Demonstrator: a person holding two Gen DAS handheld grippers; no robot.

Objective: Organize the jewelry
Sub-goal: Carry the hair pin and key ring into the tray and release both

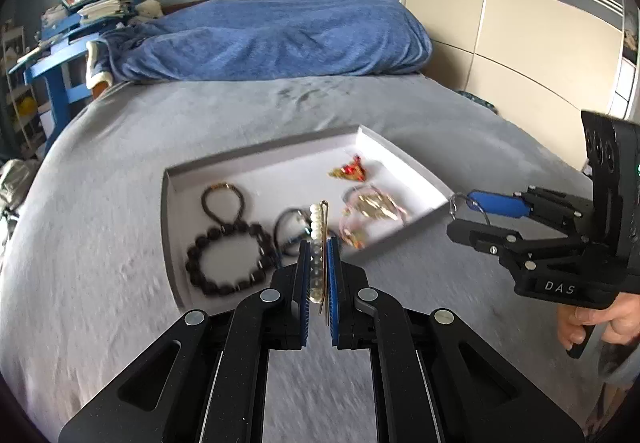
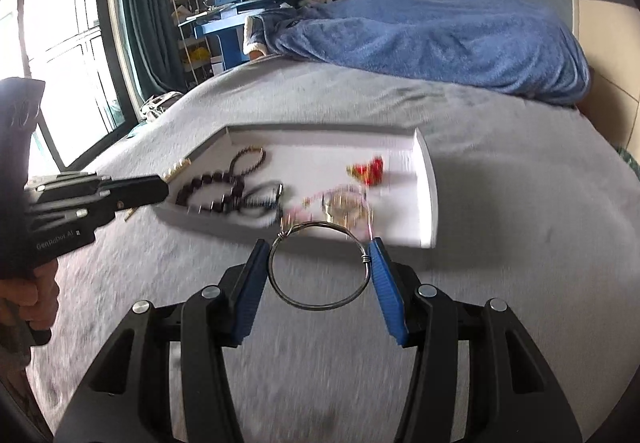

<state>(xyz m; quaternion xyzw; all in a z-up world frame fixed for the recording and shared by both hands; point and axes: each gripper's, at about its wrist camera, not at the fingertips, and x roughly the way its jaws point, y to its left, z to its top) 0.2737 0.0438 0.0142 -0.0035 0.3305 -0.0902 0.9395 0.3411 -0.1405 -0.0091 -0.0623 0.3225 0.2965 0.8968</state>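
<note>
my left hand-held gripper point(image 1: 319, 275) pinched the thin, slippery pearl hairpin point(image 1: 320, 239) along its length; the right hand-held gripper point(image 2: 320, 267), part open, held the stiff, light wire bangle point(image 2: 320, 267) by its rim over the bed point(image 2: 520, 203)

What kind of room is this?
Most likely a bedroom. There is a big bed with a grey cover, a rumpled blue blanket at its head, and a blue desk piled with books by the window.

A tray point(image 1: 404, 159) lies on the bed point(image 1: 120, 203), bracelets point(image 1: 228, 259) inside, blanket point(image 1: 280, 35) behind.
</note>
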